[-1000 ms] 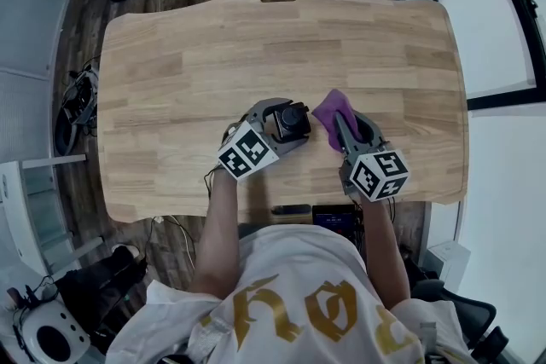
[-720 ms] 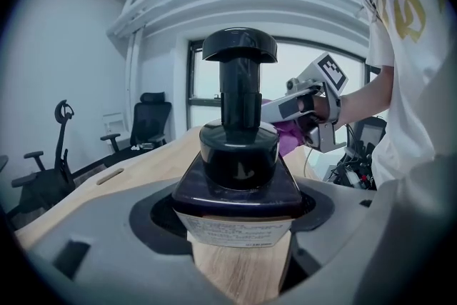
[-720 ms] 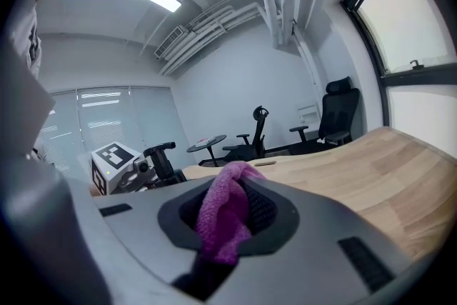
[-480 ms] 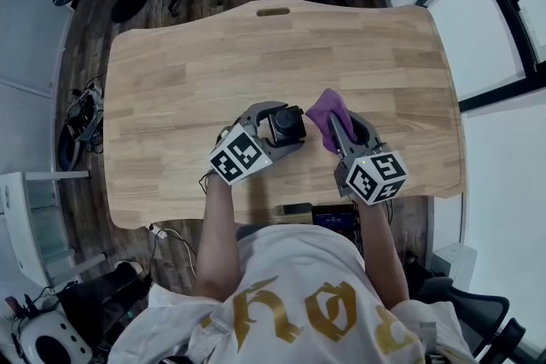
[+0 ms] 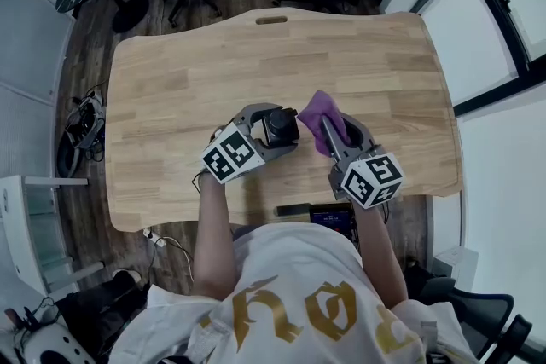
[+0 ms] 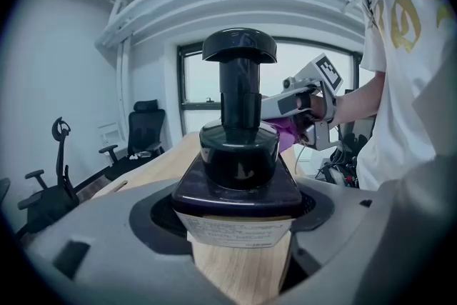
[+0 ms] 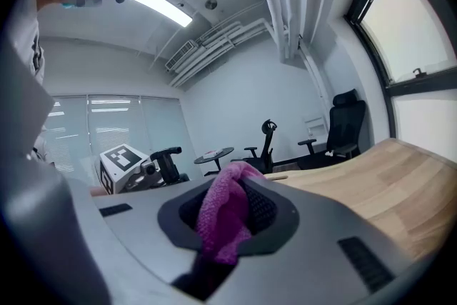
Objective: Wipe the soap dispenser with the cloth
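On the left gripper (image 6: 239, 246) the jaws clamp the upright dispenser (image 6: 239, 153). On the right gripper (image 7: 227, 225) they pinch the cloth (image 7: 227, 203), whose free end is just beside the dispenser's neck. With both things in hand, I judge most of the wiping is yet to do.

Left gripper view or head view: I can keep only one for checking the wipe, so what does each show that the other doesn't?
Only the left gripper view shows the soap dispenser side-on: its pump head, its label, and the jaws of the left gripper closed on its body. Only the head view shows the whole table and where both grippers sit over it. Both show the purple cloth held in the right gripper, close beside the dispenser.
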Demonstrator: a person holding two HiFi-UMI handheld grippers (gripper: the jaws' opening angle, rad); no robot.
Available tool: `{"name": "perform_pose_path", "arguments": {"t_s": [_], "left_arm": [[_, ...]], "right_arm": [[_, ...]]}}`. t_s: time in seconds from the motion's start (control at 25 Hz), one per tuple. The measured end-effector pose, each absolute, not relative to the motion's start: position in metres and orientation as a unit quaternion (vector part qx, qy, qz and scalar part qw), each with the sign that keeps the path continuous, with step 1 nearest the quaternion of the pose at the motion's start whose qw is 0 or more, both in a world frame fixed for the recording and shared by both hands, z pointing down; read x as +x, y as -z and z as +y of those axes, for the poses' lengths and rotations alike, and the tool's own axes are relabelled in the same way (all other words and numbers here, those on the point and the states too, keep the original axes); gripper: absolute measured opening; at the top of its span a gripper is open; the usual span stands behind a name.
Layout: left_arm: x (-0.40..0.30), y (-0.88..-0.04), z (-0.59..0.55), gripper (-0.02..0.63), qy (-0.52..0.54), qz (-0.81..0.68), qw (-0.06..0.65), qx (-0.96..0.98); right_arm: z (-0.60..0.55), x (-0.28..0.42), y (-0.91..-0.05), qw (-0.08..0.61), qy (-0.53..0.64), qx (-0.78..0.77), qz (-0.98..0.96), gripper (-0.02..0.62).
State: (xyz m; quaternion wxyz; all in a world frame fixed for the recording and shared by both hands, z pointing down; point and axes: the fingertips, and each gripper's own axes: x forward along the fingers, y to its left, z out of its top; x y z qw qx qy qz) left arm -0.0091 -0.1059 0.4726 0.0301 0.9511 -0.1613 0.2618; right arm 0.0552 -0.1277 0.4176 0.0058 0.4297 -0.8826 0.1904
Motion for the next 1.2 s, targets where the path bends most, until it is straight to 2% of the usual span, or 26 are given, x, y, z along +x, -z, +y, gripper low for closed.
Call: {"name": "perform_pose_path", "arguments": {"t_s": [0.4,0.96,1.08,1.2], "left_arm": [[-0.006,-0.472,-0.107,0.364,-0.263,-0.149,0.031,0.953],[0.001,-0.484,-0.100,0.364,-0.279,-0.131,0.033,0.951],[0.005,-0.479,-0.099,0.364,-0.271,-0.124,0.035,0.954],[0.010,-0.472,-0.098,0.364,-0.264,-0.118,0.029,0.957]], "right_arm": [[-0.127,0.058,-0.390,-0.011,-0.163,0.425,-0.890,0.048],[-0.103,0.012,-0.297,-0.071,-0.051,0.340,-0.936,0.048],[-0.096,-0.010,-0.291,-0.038,0.007,0.318,-0.947,0.048],[-0.088,-0.032,-0.305,0.033,0.077,0.294,-0.952,0.049]]}}
